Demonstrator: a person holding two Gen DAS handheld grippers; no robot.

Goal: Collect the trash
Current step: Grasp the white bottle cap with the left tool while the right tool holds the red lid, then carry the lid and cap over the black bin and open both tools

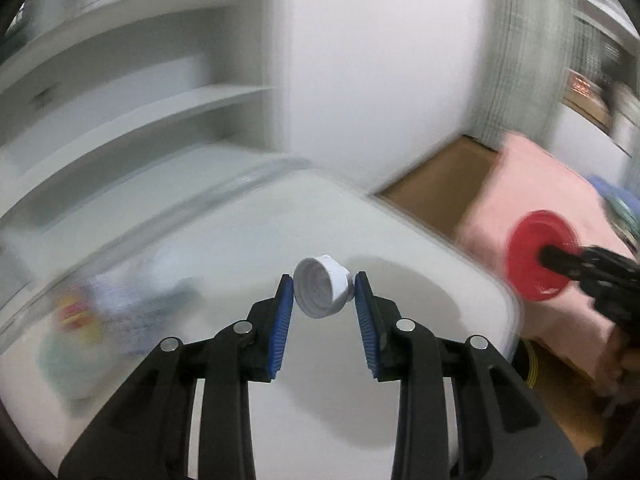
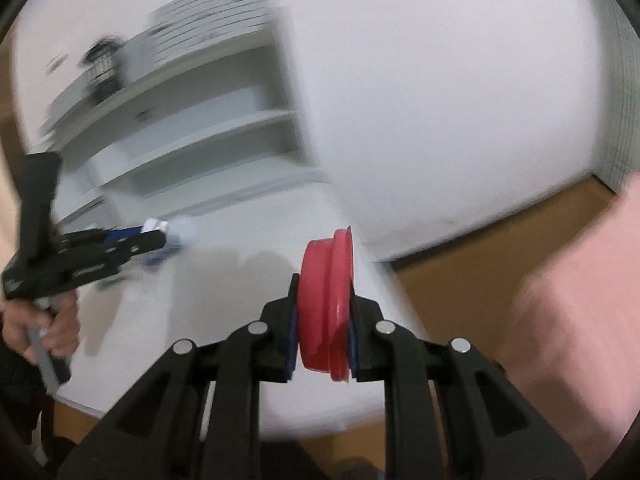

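Plainly, in the left wrist view, the left gripper (image 1: 324,288) is clenched on a white screw cap (image 1: 323,288): both blue ribbed pads touch its sides, and its hollow underside faces the camera. The cap hangs above a white table (image 1: 420,248) with a rounded corner. On the table to the left sits a clear plastic container (image 1: 132,280), badly blurred, with colourful wrappers smeared inside it. At the right edge the right gripper (image 1: 552,262) reaches in, its black fingers clamped on a red lid (image 1: 532,254) seen nearly face on. Behind that lies a pink cover (image 1: 540,184) and a strip of wood floor (image 1: 440,184). White shelves (image 1: 140,100) stand against the wall at the back.

Next, in the right wrist view, the right gripper (image 2: 323,316) grasps the red lid (image 2: 324,308) edge-on, the pads pressed flat to its two faces and its flanged rim to the right. It is held over the near edge of the white table (image 2: 224,320). At the left a hand (image 2: 48,320) grips the handle of the left gripper (image 2: 162,232), whose tips pinch the white cap (image 2: 156,225), small and blurred here. The pink cover (image 2: 568,320) fills the right side, with wood floor (image 2: 472,272) beside it and the white shelves (image 2: 192,120) beyond.
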